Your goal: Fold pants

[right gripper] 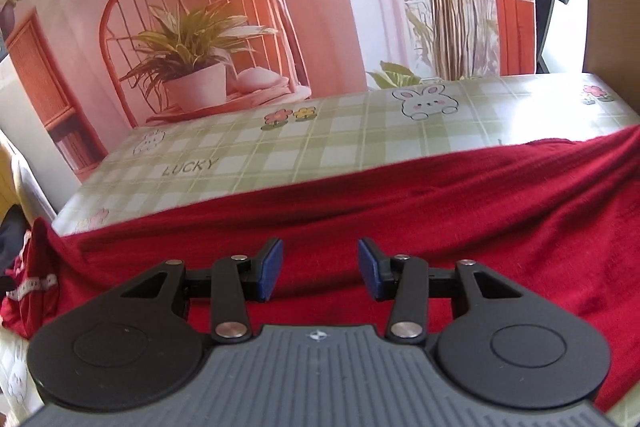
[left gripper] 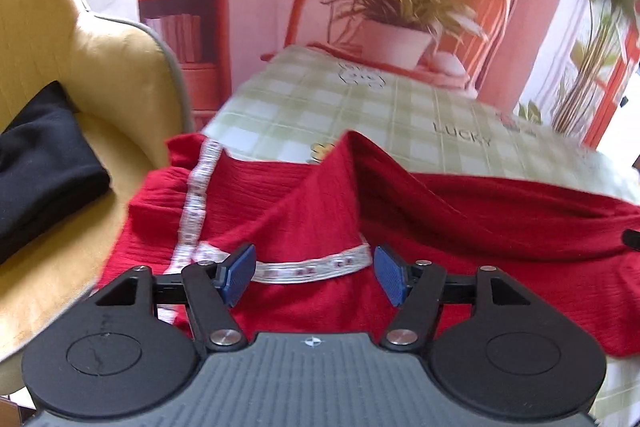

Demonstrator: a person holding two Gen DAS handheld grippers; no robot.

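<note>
Red pants (left gripper: 460,219) lie below both grippers — left (left gripper: 316,275), right (right gripper: 320,269) — jaws spread, empty.

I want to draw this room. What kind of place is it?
Probably a home room set up for folding laundry: red pants lie on a table with a bunny-print checked cloth, a yellow armchair stands beside it, and the pink wall looks like a printed backdrop.
</note>
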